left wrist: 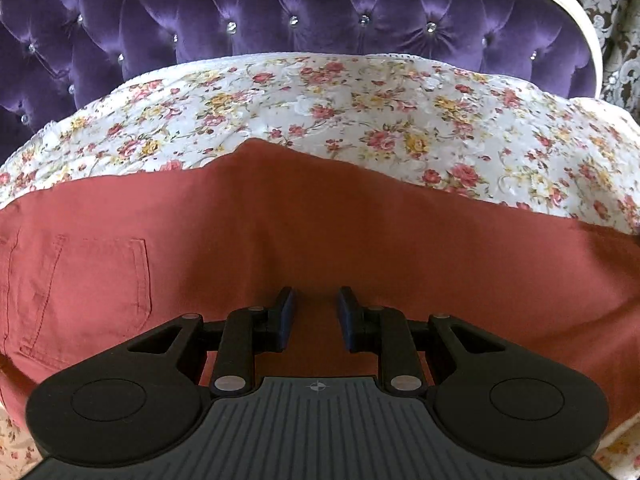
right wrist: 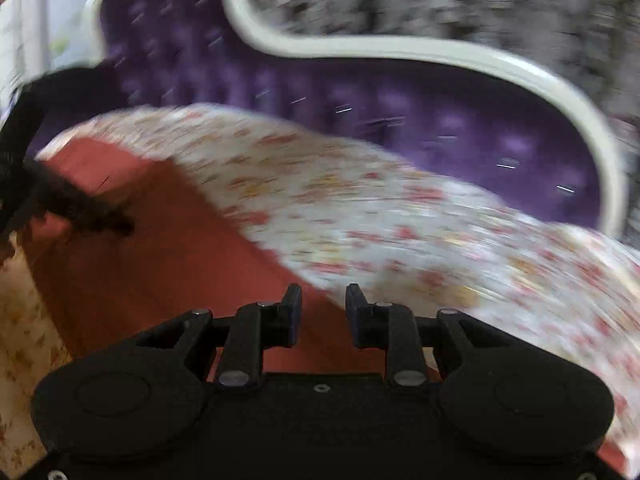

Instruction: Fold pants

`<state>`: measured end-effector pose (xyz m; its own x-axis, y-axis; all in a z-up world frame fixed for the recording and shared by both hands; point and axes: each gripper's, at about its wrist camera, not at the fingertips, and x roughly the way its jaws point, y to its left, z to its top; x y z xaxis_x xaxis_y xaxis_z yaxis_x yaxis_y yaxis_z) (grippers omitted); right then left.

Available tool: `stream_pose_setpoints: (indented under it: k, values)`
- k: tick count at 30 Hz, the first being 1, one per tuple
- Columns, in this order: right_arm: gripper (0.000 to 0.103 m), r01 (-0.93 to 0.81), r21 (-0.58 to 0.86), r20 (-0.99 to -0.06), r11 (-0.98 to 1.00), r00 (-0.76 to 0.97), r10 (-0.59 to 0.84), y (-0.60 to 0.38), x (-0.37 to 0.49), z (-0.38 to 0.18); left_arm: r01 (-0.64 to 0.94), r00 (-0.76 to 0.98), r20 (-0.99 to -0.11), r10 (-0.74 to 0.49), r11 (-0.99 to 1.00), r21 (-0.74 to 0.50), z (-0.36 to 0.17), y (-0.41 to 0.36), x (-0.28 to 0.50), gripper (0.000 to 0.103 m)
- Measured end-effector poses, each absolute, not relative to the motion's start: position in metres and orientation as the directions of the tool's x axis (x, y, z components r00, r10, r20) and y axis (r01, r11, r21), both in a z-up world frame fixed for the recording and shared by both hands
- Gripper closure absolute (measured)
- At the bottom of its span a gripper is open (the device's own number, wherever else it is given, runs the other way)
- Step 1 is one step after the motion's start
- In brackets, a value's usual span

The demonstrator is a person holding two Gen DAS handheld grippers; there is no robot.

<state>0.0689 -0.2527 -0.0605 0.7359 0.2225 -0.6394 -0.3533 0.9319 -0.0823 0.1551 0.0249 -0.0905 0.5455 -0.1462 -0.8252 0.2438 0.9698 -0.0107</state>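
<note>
Pants (left wrist: 320,240) flat on floral bed (left wrist: 400,120), pocket (left wrist: 84,296) at 9 o'clock. Left gripper (left wrist: 316,312) over cloth, jaws apart, empty. Right gripper (right wrist: 323,312) blurred, jaws apart, near leg edge. Judged step: pre-grasp; next needs edge pinch. Purple headboard (left wrist: 280,12) at 12 o'clock.

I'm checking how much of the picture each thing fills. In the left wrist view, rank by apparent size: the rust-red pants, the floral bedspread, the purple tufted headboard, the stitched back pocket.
1. Rust-red cotton pants, though nearness inflates them.
2 and 3. Floral bedspread and purple tufted velvet headboard: too alike to rank.
4. Stitched back pocket.
</note>
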Motion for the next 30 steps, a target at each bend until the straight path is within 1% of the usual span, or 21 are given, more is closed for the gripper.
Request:
stream_pose_setpoints:
  k: [3, 6, 9, 13, 17, 18, 19, 20, 21, 23, 25, 26, 28, 29, 30]
  values:
    - [0.069, -0.423, -0.081, -0.674, 0.902, 0.69, 0.263, -0.234, 0.092, -0.076, 0.236, 0.543, -0.825, -0.157, 0.971, -0.029, -0.091, 0.028, 0.154, 0.08]
    - [0.069, -0.475, -0.085, -0.702, 0.876, 0.652, 0.285, -0.224, 0.105, -0.087, 0.24, 0.552, -0.819, -0.155, 0.971, -0.022, -0.091, 0.026, 0.151, 0.08]
    - [0.069, -0.498, -0.107, -0.727, 0.861, 0.63, 0.274, -0.218, 0.111, -0.094, 0.242, 0.562, -0.814, -0.146, 0.97, -0.007, -0.091, 0.023, 0.149, 0.08]
    - [0.068, -0.519, -0.109, -0.734, 0.848, 0.617, 0.283, -0.217, 0.112, -0.095, 0.241, 0.563, -0.812, -0.153, 0.97, -0.016, -0.091, 0.025, 0.149, 0.08]
    - [0.066, -0.524, -0.078, -0.741, 0.848, 0.6, 0.303, -0.22, 0.119, -0.095, 0.24, 0.56, -0.813, -0.159, 0.971, -0.025, -0.091, 0.026, 0.15, 0.08]
    - [0.07, -0.52, -0.066, -0.742, 0.852, 0.596, 0.306, -0.22, 0.12, -0.095, 0.24, 0.561, -0.813, -0.159, 0.971, -0.025, -0.091, 0.027, 0.15, 0.08]
    - [0.089, -0.519, -0.053, -0.743, 0.853, 0.592, 0.314, -0.221, 0.12, -0.095, 0.239, 0.562, -0.812, -0.159, 0.971, -0.025, -0.091, 0.026, 0.15, 0.08]
    - [0.093, -0.53, -0.041, -0.745, 0.847, 0.581, 0.327, -0.22, 0.119, -0.094, 0.237, 0.563, -0.811, -0.158, 0.971, -0.024, -0.091, 0.026, 0.15, 0.08]
    - [0.095, -0.537, -0.069, -0.742, 0.841, 0.591, 0.316, -0.216, 0.115, -0.093, 0.235, 0.563, -0.811, -0.159, 0.972, -0.027, -0.09, 0.027, 0.15, 0.08]
    - [0.097, -0.529, -0.185, -0.707, 0.828, 0.657, 0.262, -0.205, 0.104, -0.089, 0.223, 0.558, -0.813, -0.167, 0.974, -0.047, -0.087, 0.029, 0.152, 0.08]
    - [0.097, -0.48, -0.232, -0.662, 0.846, 0.715, 0.224, -0.201, 0.102, -0.086, 0.203, 0.561, -0.806, -0.189, 0.975, -0.088, -0.082, 0.034, 0.153, 0.08]
    - [0.097, -0.46, -0.23, -0.656, 0.857, 0.724, 0.213, -0.201, 0.105, -0.087, 0.199, 0.564, -0.803, -0.193, 0.975, -0.095, -0.079, 0.034, 0.152, 0.08]
    - [0.096, -0.46, -0.196, -0.693, 0.866, 0.69, 0.21, -0.201, 0.114, -0.095, 0.211, 0.563, -0.805, -0.187, 0.974, -0.079, -0.077, 0.031, 0.15, 0.08]
    - [0.092, -0.468, -0.192, -0.708, 0.863, 0.675, 0.208, -0.2, 0.116, -0.101, 0.222, 0.561, -0.807, -0.184, 0.973, -0.066, -0.077, 0.028, 0.147, 0.08]
    - [0.091, -0.463, -0.2, -0.698, 0.864, 0.686, 0.206, -0.2, 0.114, -0.103, 0.236, 0.559, -0.81, -0.179, 0.97, -0.052, -0.078, 0.026, 0.144, 0.08]
